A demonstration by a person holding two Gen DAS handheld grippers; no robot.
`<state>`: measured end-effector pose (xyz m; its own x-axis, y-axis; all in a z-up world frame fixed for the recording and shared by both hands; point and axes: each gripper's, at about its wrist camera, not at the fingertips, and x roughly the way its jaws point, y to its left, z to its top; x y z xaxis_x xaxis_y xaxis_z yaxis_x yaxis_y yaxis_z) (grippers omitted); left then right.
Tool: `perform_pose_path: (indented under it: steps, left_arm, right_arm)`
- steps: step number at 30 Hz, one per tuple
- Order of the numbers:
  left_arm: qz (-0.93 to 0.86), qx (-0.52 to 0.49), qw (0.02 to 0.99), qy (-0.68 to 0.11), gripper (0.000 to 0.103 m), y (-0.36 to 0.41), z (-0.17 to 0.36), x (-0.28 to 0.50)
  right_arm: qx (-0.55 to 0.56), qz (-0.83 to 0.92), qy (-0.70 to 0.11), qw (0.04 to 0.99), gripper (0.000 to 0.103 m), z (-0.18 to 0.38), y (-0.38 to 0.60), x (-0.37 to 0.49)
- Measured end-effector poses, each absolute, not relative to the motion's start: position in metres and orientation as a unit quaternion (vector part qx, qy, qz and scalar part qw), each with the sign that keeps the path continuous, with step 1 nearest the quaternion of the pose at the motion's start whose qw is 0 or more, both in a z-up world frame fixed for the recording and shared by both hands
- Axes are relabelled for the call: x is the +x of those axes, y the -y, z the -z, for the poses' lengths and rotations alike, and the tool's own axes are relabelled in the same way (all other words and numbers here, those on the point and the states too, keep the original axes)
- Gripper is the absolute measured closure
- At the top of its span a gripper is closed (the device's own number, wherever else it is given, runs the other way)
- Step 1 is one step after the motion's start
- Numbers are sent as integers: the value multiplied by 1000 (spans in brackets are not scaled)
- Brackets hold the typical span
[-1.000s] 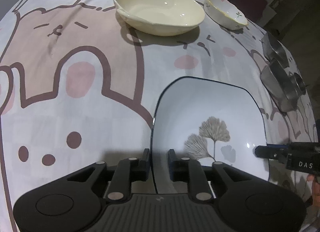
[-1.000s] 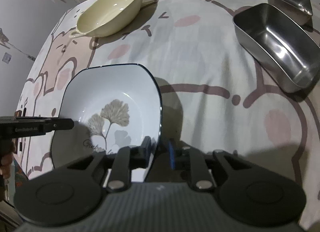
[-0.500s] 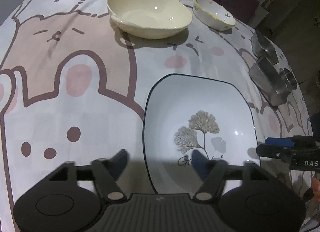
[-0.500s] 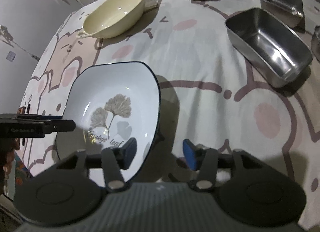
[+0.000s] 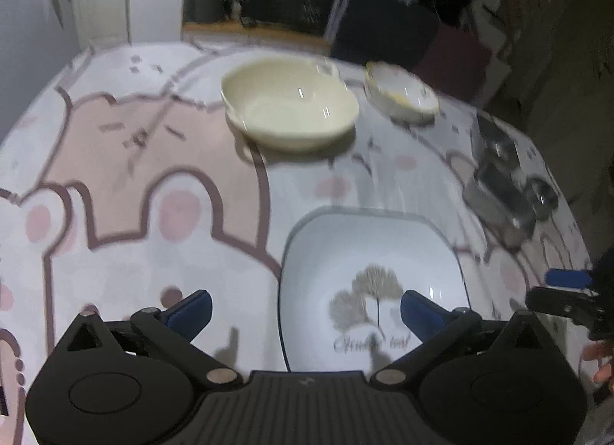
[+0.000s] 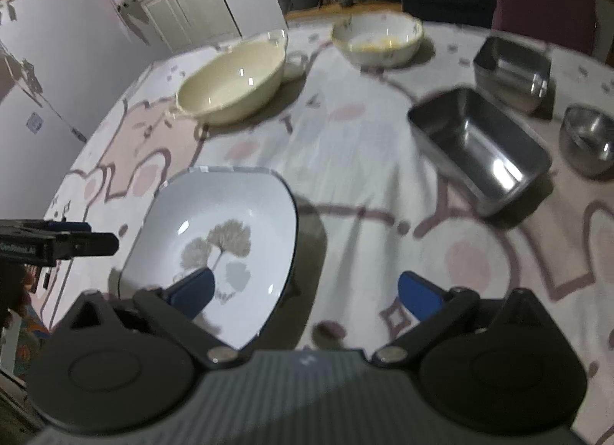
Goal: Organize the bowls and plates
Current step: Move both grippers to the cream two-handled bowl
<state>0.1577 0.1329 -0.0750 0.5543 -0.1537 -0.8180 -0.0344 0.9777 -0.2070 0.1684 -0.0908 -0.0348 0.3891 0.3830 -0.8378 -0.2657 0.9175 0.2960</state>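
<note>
Three ceramic dishes sit on the cartoon-bear tablecloth (image 6: 345,145): a square leaf-print plate (image 6: 238,214) nearest, a cream two-handled bowl (image 6: 234,80) and a small flowered bowl (image 6: 378,38) farther back; beside them stand two steel trays (image 6: 479,145) and one steel cup (image 6: 587,139). A second ago both grippers pinched the plate's rim; now the left gripper (image 5: 305,308) and right gripper (image 6: 305,289) have just spread wide, lifted clear, nothing gripped. Cabinets and dark furniture stand behind the table.
</note>
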Motion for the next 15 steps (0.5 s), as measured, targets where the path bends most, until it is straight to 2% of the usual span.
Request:
perform_pose_path:
  steps: [8, 15]
  left_arm:
    - [-3, -153, 903, -402, 0, -131, 51, 171]
    - [-26, -202, 904, -375, 0, -126, 54, 205]
  right_arm:
    - [61, -225, -427, 873, 0, -11, 99, 184]
    - [35, -239, -371, 897, 0, -38, 96, 239]
